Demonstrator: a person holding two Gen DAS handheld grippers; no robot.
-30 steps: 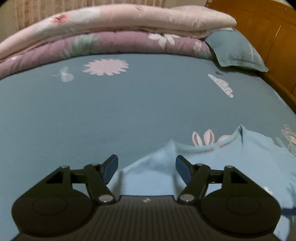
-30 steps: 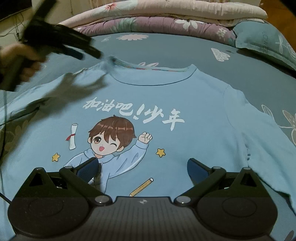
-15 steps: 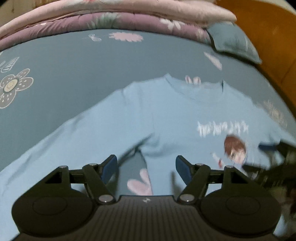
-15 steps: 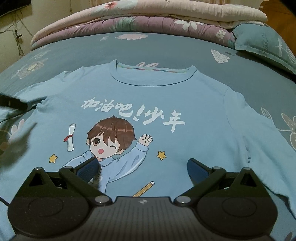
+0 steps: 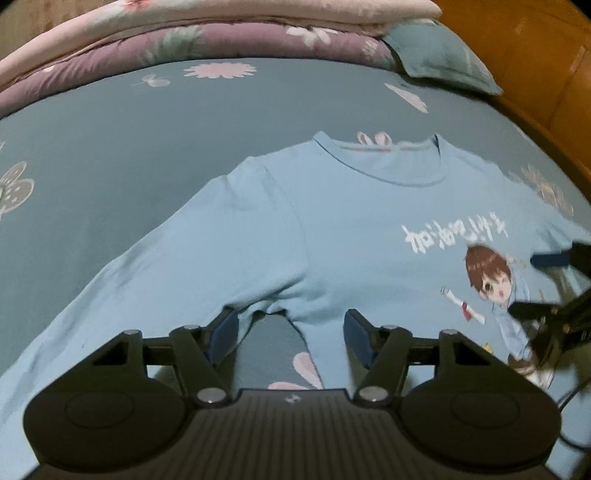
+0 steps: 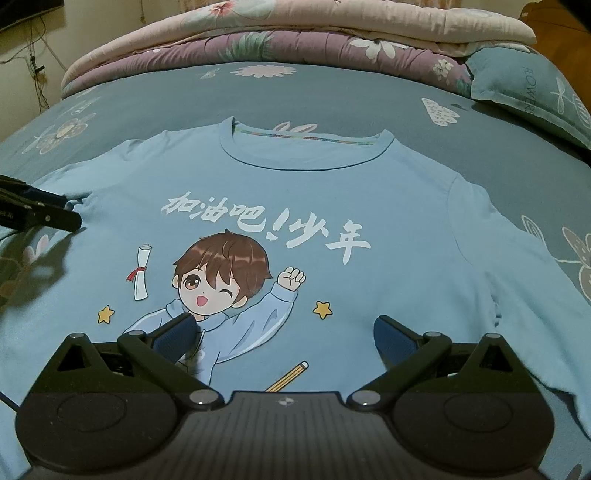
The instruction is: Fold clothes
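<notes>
Bed (image 6: 332, 99) carries the light-blue shirt (image 6: 332, 206), spread flat, print side up, collar toward the stacked quilts (image 6: 295, 33). Left gripper (image 5: 288, 332): jaws closing, armpit edge of shirt between them, pads not yet pressing. Right gripper (image 6: 284, 332): jaws wide open above the lower chest print, gripping nothing.

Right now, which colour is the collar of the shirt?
Light blue, like the rest of the shirt; the right wrist view shows the collar best.
</notes>
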